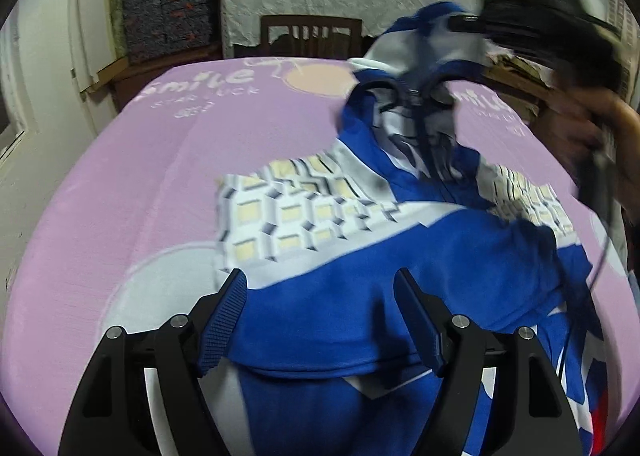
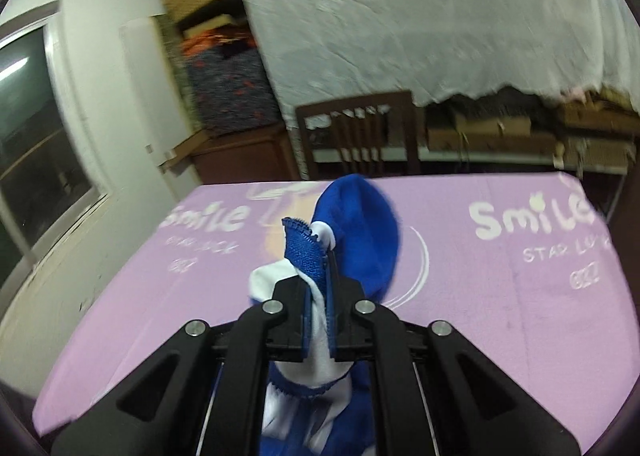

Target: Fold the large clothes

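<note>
Lots of bare purple tabletop at the left edge. The left gripper has its fingers spread over the blue jacket. The right gripper has its fingers pinching the jacket's zipper edge.

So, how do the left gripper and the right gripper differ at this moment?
The left gripper has its jaws wide apart and grips nothing, while the right gripper is shut on the blue and white jacket. The left gripper hovers over the part of the jacket lying on the purple cloth, while the right gripper holds a zipper edge lifted off it. Both are black, with blue pads.
</note>
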A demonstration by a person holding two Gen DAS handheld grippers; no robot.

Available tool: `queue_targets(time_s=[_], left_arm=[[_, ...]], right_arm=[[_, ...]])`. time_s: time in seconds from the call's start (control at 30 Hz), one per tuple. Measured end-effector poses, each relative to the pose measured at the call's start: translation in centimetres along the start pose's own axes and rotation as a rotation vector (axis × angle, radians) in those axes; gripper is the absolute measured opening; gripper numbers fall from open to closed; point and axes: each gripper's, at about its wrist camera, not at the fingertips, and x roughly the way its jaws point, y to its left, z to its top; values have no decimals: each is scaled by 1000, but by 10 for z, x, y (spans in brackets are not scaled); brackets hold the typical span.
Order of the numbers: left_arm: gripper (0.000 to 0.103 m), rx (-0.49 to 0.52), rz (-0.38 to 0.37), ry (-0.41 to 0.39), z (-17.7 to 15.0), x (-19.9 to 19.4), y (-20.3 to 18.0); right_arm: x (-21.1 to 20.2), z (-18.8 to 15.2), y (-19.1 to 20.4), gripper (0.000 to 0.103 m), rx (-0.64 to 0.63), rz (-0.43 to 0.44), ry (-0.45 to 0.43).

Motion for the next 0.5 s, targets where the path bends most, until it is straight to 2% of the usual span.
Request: queue_targets(time_s=[0.13, 0.3, 0.43, 0.5], left_arm=[[76, -47, 20, -25, 4, -7, 14], [76, -85, 32, -47, 5, -15, 25], [76, -105, 36, -69, 2, -25, 30], [76, -114, 34, -71, -1, -28, 30]], right_arm=[[-58, -21, 35, 5, -82, 32, -24], [-121, -67, 60, 5, -111, 63, -22], [-156, -120, 65, 6, -88, 97, 31], [-160, -145, 66, 7, -81, 95, 70]])
